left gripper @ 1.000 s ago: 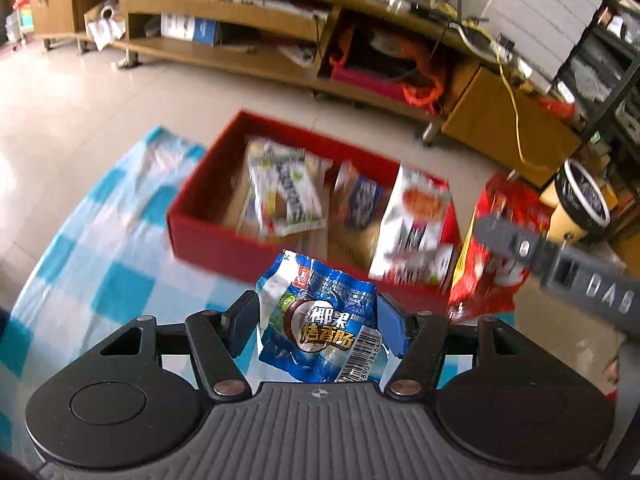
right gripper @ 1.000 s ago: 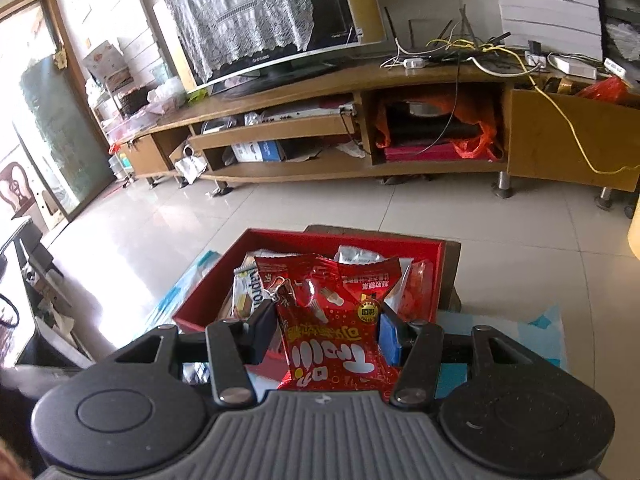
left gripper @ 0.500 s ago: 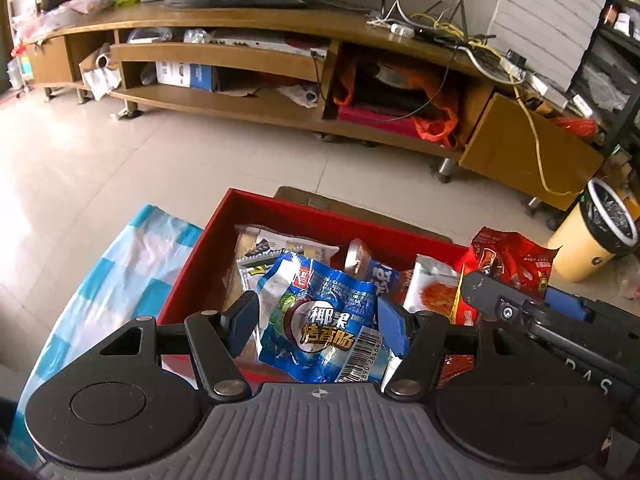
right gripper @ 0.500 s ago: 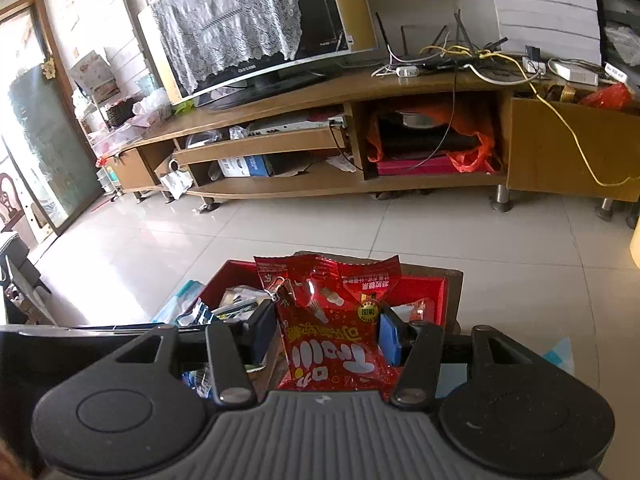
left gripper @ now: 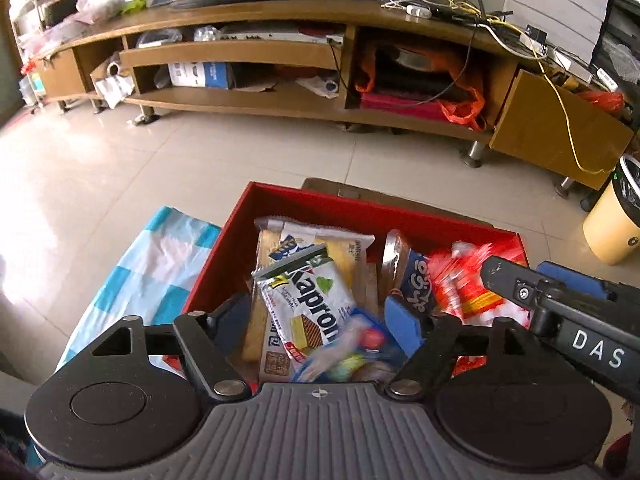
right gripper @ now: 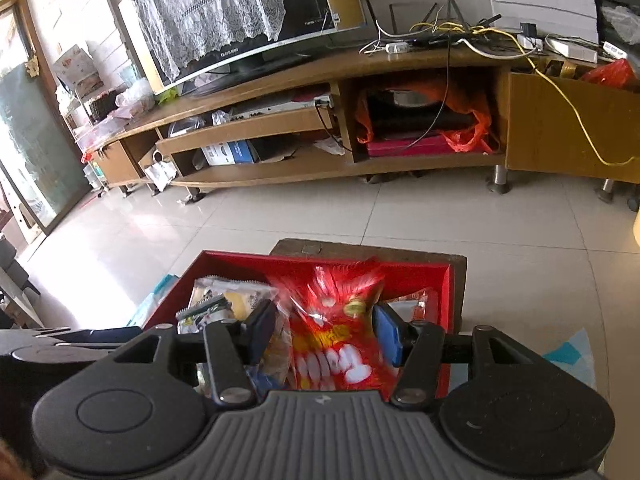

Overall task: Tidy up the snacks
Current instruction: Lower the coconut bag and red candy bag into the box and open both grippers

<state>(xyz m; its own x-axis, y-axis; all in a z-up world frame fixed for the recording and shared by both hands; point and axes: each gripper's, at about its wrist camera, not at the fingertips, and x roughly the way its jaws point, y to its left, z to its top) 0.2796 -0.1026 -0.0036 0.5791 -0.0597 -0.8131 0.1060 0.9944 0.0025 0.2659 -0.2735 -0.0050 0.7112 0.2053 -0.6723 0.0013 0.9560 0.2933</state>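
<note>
A tiled floor [left gripper: 200,160] and a long wooden TV cabinet [left gripper: 280,100] lay behind your red box [left gripper: 360,208] of snacks.

Your left gripper [left gripper: 320,320] had just been spreading its fingers wide, clear of the blue packet [left gripper: 352,354], which showed only as a blur low in the box beside the glossy white wafer pack [left gripper: 304,304]. Your right gripper [right gripper: 324,334] gripped the crinkly red snack bag [right gripper: 340,340] over the box, its print smeared and its lower edge hidden behind the grey housing. Only the left view showed the checked cloth [left gripper: 152,264] and the right gripper's side; only the right view showed the lace-draped television [right gripper: 240,12].
</note>
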